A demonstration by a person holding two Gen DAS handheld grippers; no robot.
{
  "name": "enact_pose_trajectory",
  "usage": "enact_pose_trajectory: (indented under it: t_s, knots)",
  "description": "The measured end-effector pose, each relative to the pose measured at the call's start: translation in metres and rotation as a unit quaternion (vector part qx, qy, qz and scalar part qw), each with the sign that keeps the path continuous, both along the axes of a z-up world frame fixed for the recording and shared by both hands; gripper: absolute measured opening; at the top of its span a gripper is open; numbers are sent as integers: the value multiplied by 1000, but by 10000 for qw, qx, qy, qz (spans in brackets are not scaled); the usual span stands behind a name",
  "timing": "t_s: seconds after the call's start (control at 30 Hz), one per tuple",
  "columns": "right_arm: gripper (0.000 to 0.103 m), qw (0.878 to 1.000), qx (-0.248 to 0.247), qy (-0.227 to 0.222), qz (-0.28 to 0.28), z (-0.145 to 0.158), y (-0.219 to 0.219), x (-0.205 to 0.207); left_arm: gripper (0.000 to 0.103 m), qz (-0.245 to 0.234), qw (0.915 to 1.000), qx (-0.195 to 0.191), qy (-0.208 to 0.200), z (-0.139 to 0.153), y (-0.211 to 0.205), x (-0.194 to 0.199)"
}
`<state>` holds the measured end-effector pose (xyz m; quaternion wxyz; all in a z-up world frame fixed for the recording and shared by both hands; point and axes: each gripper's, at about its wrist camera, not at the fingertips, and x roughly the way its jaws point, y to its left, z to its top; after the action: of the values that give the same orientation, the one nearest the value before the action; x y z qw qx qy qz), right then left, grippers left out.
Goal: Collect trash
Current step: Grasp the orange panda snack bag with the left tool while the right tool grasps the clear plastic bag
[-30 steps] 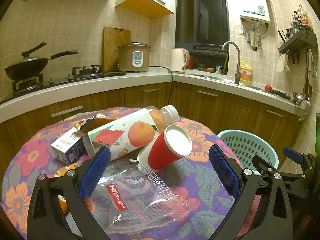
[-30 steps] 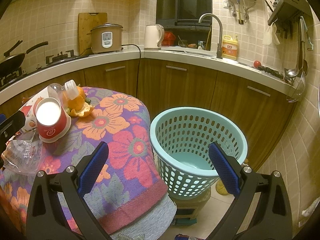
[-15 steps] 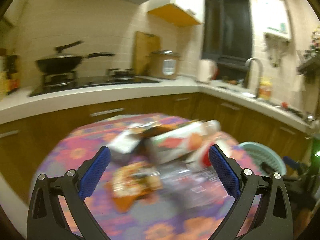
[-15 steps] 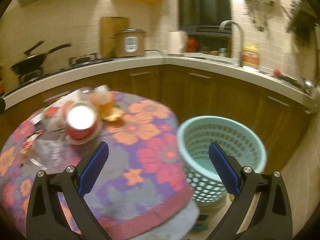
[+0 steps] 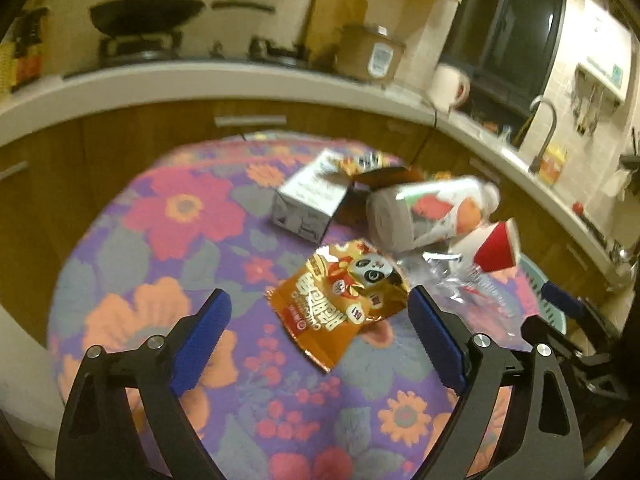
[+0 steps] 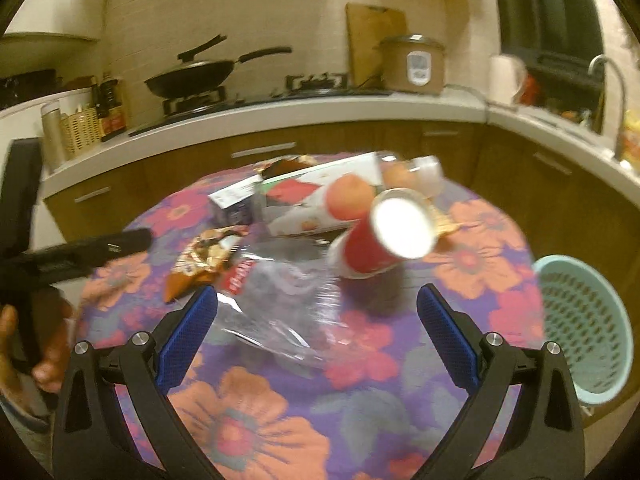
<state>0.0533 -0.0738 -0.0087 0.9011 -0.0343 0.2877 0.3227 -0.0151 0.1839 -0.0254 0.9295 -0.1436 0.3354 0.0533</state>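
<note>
Trash lies on the flowered tablecloth. An orange snack bag lies just ahead of my open, empty left gripper. Beyond it are a small white carton, a juice bottle with an orange label, a red paper cup on its side and a clear plastic wrapper. My right gripper is open and empty over the clear wrapper, with the red cup just beyond. The teal laundry-style basket stands off the table's right edge.
The kitchen counter curves behind the table with a wok, rice cooker, kettle and sink tap. Orange peel lies behind the cup. The left gripper's body and a hand show at the left of the right wrist view.
Both grippers swung left and tilted down toward the table. The left now faces the snack bag; the right turned from the basket to the wrapper and cup. Both stayed open.
</note>
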Motion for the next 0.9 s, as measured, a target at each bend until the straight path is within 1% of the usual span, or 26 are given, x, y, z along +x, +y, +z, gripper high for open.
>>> enact_pose_trajectory:
  t_s: [0.07, 0.1, 0.17, 0.2, 0.23, 0.27, 0.3, 0.37, 0.47, 0.5, 0.53, 0.57, 0.6, 0.63, 0.67, 0.77, 0.9]
  knots:
    - [95, 9997, -48, 241, 61, -4, 9, 9, 74, -65, 9996, -110, 236, -11, -1, 16]
    - [94, 9993, -73, 348, 64, -7, 13, 12, 71, -124, 9990, -264, 335, -17, 0, 25]
    - [88, 9981, -129, 600, 86, -16, 19, 20, 60, -127, 9974, -440, 547, -27, 3, 35]
    - [84, 9971, -142, 740, 106, -19, 19, 24, 58, -120, 9968, -465, 641, -32, 2, 41]
    - [80, 9957, -131, 909, 137, -23, 20, 28, 59, -98, 9972, -403, 623, -33, 1, 41]
    - [72, 9944, -112, 1035, 153, -26, 20, 32, 59, -105, 9974, -345, 622, -33, -1, 42]
    - [67, 9935, -93, 1125, 175, -28, 19, 35, 58, -110, 9974, -288, 645, -33, -3, 42]
    - [53, 9907, -103, 1329, 268, -33, 21, 39, 54, -123, 9974, -209, 672, -33, -8, 42]
    - [47, 9870, -207, 1552, 366, -43, 25, 41, 49, -92, 9973, -85, 727, -30, -13, 45]
    - [43, 9876, -251, 1505, 363, -44, 28, 41, 48, -87, 9974, -43, 718, -30, -15, 45]
    - [30, 9885, -327, 1425, 388, -44, 30, 37, 44, -91, 9974, -16, 710, -28, -17, 45]
    - [19, 9876, -363, 1454, 473, -45, 32, 36, 38, -100, 9975, 47, 692, -27, -20, 44]
    - [17, 9879, -408, 1414, 486, -46, 34, 34, 36, -103, 9975, 87, 695, -26, -20, 43]
    - [11, 9887, -429, 1354, 473, -47, 34, 32, 31, -101, 9976, 149, 675, -25, -23, 42]
    - [5, 9889, -414, 1337, 504, -48, 34, 30, 29, -110, 9978, 188, 631, -24, -26, 39]
    - [2, 9910, -324, 1195, 511, -45, 30, 25, 23, -97, 9986, 223, 464, -20, -27, 26]
    - [1, 9935, -159, 1001, 520, -37, 21, 17, 21, -26, 9998, 112, 161, -10, -23, 10]
